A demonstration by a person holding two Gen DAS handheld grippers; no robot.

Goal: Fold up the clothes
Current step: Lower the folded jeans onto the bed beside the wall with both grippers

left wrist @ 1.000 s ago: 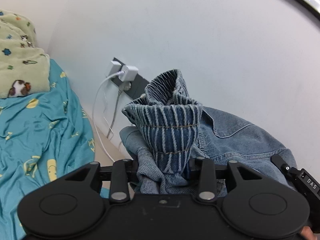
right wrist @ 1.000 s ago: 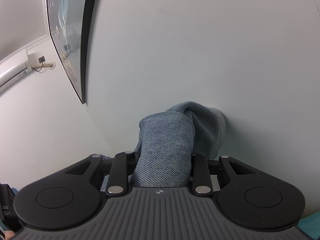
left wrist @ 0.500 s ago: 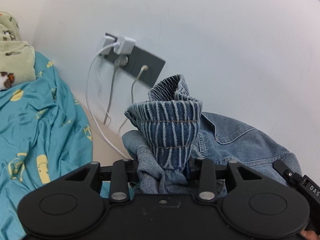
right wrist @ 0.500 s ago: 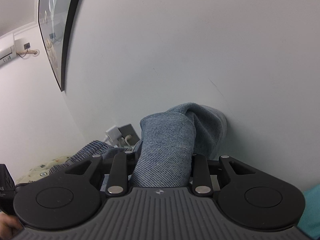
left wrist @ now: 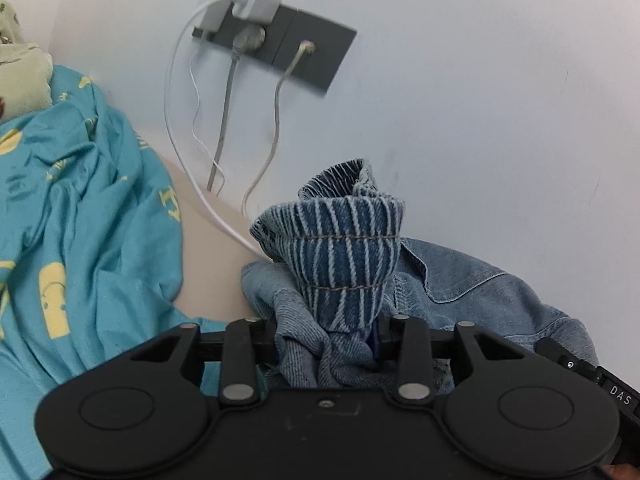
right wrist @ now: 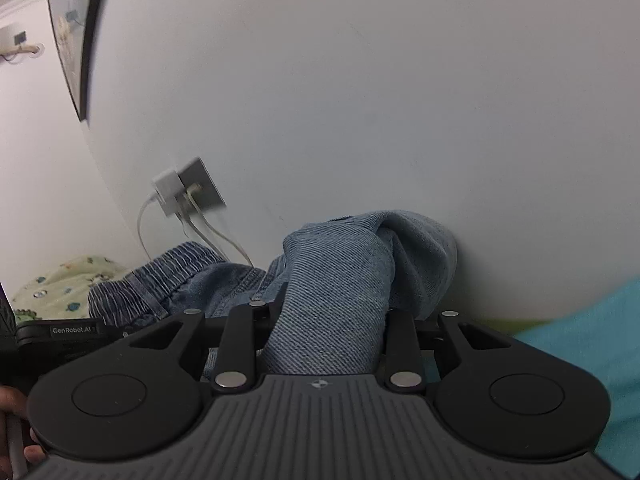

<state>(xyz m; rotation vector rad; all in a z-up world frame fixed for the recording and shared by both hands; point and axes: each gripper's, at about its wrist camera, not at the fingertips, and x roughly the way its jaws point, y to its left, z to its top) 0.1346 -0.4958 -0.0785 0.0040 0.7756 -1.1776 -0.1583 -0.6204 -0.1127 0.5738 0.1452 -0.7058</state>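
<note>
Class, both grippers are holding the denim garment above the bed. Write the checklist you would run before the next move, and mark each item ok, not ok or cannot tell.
1. Left gripper clamps the striped elastic waistband: ok.
2. Right gripper clamps the plain denim fold: ok.
3. Denim garment spans between both grippers: ok.
4. White charger cable clear of the garment: cannot tell; it runs behind the waistband.
5. Teal bedsheet smooth for laying down: not ok, rumpled.
6. Landing spot under the garment: cannot tell, hidden.

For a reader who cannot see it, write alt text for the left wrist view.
The left gripper clamps a bunched denim garment, its striped elastic waistband standing up. Behind is a white wall with a grey socket plate and dangling cables; a teal printed sheet lies left.
</note>
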